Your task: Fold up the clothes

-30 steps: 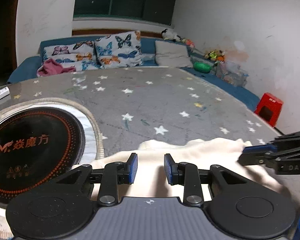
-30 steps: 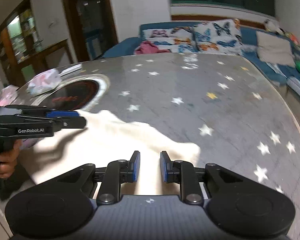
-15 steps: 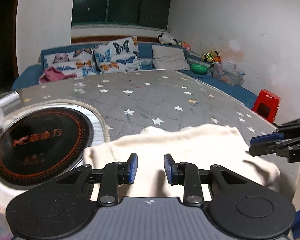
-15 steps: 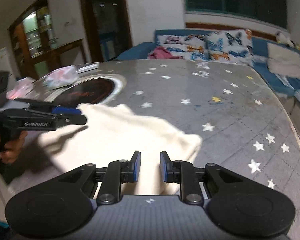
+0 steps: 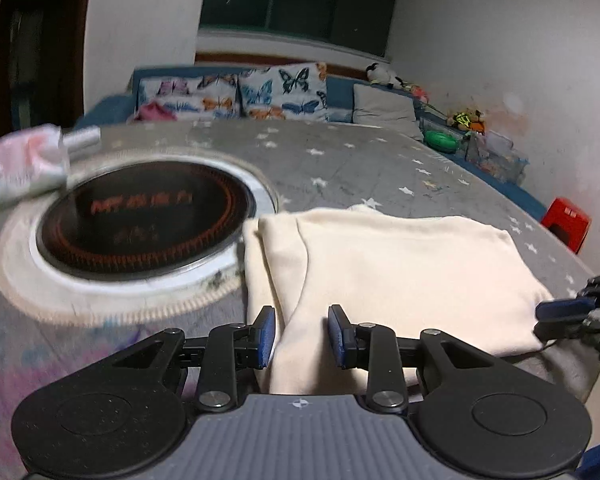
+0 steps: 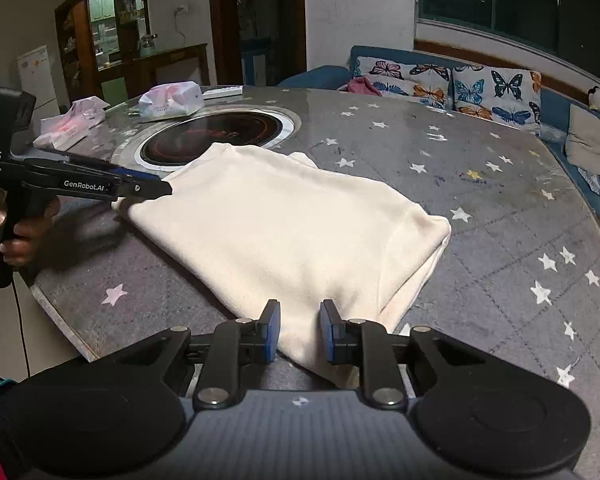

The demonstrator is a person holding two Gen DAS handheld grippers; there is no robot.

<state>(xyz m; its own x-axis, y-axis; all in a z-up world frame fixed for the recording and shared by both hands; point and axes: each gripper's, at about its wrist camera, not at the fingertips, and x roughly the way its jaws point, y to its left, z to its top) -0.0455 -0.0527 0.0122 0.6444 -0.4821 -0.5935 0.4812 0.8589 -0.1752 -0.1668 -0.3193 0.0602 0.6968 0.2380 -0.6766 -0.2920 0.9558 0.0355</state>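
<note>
Beside the burner point(image 6: 216, 136), on the table point(image 6: 480, 216), we see the garment point(image 6: 292, 228) lying folded. Our left gripper point(image 5: 302, 336) and right gripper point(image 6: 299, 330) sit at its near edge, fingers apart, cloth between them unclamped.

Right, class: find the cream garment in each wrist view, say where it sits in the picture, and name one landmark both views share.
Left wrist view: the cream garment lies folded in the centre and right, reaching back between the left tongs.
Right wrist view: the cream garment fills the centre, running down between the right tongs.
Shared landmark: the round black cooktop set in the table, beside the garment.
</note>
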